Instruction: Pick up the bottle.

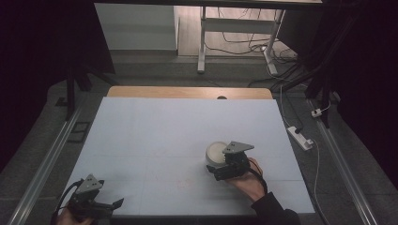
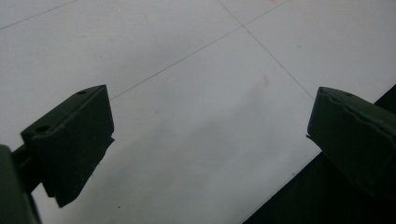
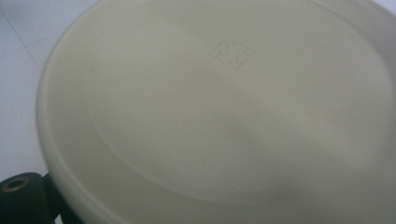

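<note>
white round container [image 1: 217, 153] sits on the worktop [image 1: 155, 136], a bit right of centre and toward the near edge, approx 5 o'clock from the worktop middle in the high view. its flat cream lid [image 3: 224, 107] is on top, w/ a faint embossed mark near 12 o'clock in the right gripper view.

right tongs [image 1: 224, 169] are at the container, touching its near-right side, at approx 5 o'clock from it. the grey three-cornered plate [image 1: 238, 147] on top covers part of the lid edge. the person's right hand [image 1: 248, 183] holds the tool from the near side, dark sleeve [image 1: 274, 212] at the bottom edge. in the right gripper view one black jaw tip is at the 7 o'clock corner, pressed close against the container rim; the other jaw is hidden, so i cannot tell if these tongs are open or closed on it.

left tongs [image 1: 112, 205] are far from the container, at the near-left corner of the worktop, approx 8 o'clock from the centre, pointing to 3 o'clock. in the left gripper view [image 2: 210, 140] the two jaws stand wide apart, nothing between them, just bare white worktop surface w/ thin lines, and the dark edge of the worktop at 5 o'clock.
</note>
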Tool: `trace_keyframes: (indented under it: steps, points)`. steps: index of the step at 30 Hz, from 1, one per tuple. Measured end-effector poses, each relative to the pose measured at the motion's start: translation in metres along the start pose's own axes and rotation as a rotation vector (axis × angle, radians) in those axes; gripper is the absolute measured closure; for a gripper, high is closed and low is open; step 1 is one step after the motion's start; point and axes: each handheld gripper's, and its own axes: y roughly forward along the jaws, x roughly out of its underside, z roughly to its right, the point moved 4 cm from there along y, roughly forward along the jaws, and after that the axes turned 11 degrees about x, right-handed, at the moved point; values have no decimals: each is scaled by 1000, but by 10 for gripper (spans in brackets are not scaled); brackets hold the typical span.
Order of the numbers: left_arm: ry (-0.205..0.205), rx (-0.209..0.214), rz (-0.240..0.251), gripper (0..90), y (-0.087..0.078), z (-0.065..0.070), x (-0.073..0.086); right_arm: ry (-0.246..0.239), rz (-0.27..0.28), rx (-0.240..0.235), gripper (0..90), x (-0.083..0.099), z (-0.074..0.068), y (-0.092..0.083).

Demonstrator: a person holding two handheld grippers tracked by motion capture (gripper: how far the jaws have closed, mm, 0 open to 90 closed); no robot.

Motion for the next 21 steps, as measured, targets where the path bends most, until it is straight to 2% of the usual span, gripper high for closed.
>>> trace_keyframes:
  steps: [11, 21]
  points:
    - [-3, 0, 0, 13, 0, 0, 0, -8, 15, -28, 65, -7, -7, -7]
    - [-4, 0, 2, 12, 0, 0, 0, -23, 34, -64, 65, -16, -20, -14]
